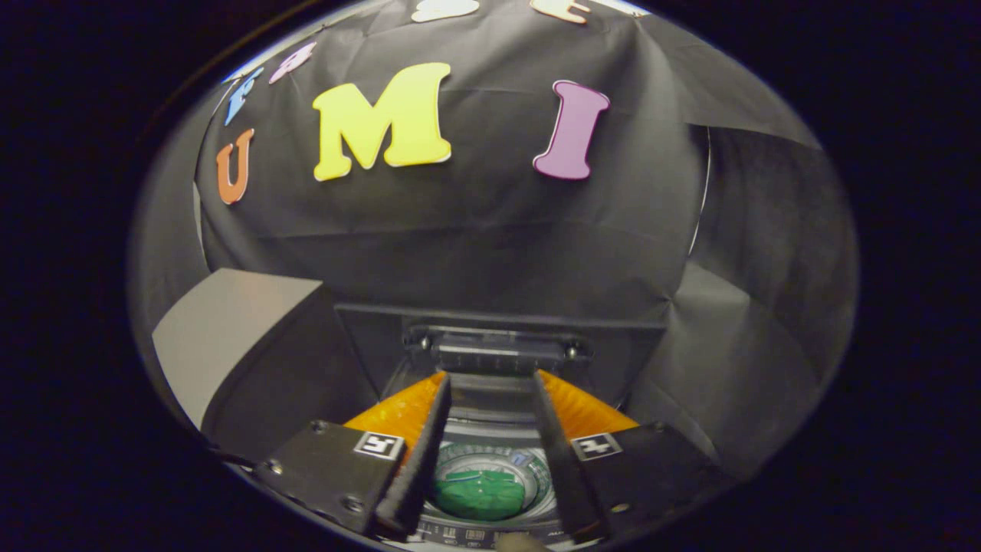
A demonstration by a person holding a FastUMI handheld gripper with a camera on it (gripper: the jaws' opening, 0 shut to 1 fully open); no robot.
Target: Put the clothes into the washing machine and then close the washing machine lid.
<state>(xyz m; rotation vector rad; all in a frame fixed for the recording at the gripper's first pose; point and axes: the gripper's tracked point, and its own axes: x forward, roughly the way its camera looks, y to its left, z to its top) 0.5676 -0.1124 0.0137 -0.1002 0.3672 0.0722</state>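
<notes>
A small toy washing machine point(490, 437) stands below and between my fingers, its round drum open to view. A green garment point(479, 494) lies folded inside the drum. The machine's dark lid point(498, 330) stands raised behind the opening, just beyond the fingertips, with a hinge-like bar point(498, 354) at its foot. My gripper point(490, 377) hovers above the machine with its fingers spread apart and nothing between them. The fingers point(429, 437) frame the drum on both sides without touching the garment.
A grey box point(230, 337) sits to the left of the machine, close beside the left finger. Black cloth walls close the booth behind and to the right. The machine's control strip point(475, 533) lies on the near side of the drum.
</notes>
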